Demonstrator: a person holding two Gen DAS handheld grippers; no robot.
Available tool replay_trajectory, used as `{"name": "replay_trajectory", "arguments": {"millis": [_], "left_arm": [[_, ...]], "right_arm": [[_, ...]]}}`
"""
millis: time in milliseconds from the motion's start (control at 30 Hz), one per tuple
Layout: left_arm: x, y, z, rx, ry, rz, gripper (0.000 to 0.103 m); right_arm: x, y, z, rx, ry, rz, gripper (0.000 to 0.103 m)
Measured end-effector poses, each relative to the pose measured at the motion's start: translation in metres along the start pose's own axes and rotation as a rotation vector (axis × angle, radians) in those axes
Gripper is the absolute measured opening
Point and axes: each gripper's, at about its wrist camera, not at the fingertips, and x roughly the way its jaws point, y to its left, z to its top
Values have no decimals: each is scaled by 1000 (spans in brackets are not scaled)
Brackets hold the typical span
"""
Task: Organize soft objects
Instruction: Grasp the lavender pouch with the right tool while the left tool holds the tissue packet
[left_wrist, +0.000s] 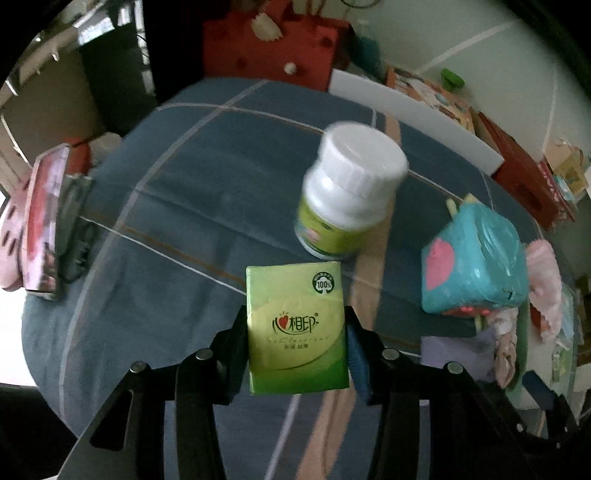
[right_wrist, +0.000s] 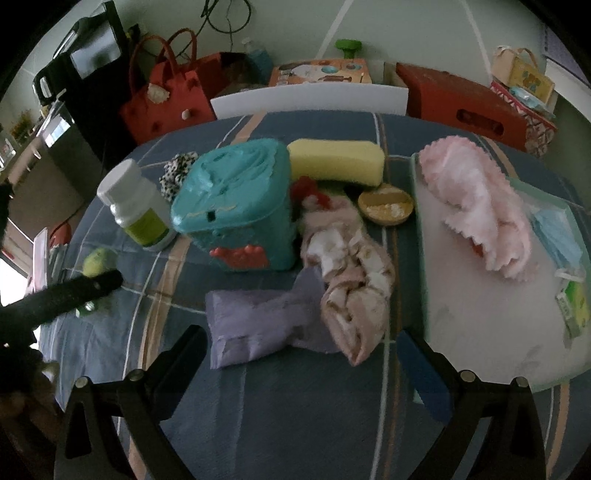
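Note:
My left gripper (left_wrist: 295, 326) is shut on a green tissue pack (left_wrist: 297, 332), held upright between both pads above the blue checked tablecloth (left_wrist: 166, 229). My right gripper (right_wrist: 301, 343) stands open with nothing between its fingers, just above a purple cloth (right_wrist: 258, 325). A beige patterned cloth (right_wrist: 351, 277) lies against the purple one. On the pale tray (right_wrist: 461, 332) at the right lie a pink fluffy cloth (right_wrist: 476, 206), a blue mask (right_wrist: 561, 236) and another green pack (right_wrist: 574, 306). A yellow sponge (right_wrist: 336, 160) sits behind the teal bin (right_wrist: 236, 206).
A white-capped bottle (left_wrist: 351, 184) and the teal bin (left_wrist: 476, 258) stand ahead of the left gripper. A wooden bowl (right_wrist: 386, 203) and a spotted scrunchie (right_wrist: 177, 170) lie by the bin. A red bag (right_wrist: 166, 99) and a red box (right_wrist: 465, 103) stand beyond the table's far edge.

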Motion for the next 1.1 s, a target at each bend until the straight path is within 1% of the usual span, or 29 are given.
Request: {"name": "replay_trajectory", "arguments": {"millis": [100,133,233,333,467,567,667,767,900,1100], "left_arm": [[-5,11,5,-10,-5,17,48],[-1,8,11,-10,1,17,48],[4,11,12,-10,21,-18,48],[3,11,7,2,27,-25,49],[1,10,7,-4,24,-40,49],[-1,14,8,-10,20,-38,49],[-1,17,9,-13,18,-36,49],[-1,16,9,-9,17,-34,49],[-2,14,8,-1,17,-27,49],[-3,11,8,7,14,-11,49]], "right_arm": [[7,9,-4,-26,25,-8,103],[9,11,-5,-32,36,-8,103],[17,16,-10,-36,68,6,103],[23,18,-11,-16,83,25,103],[27,11,-4,76,68,68,103],[32,-3,2,185,51,83,103],[33,-12,5,257,37,84,103],[34,-18,8,290,18,70,103],[39,-16,13,272,24,33,103],[52,-1,14,208,38,-21,103]]}}
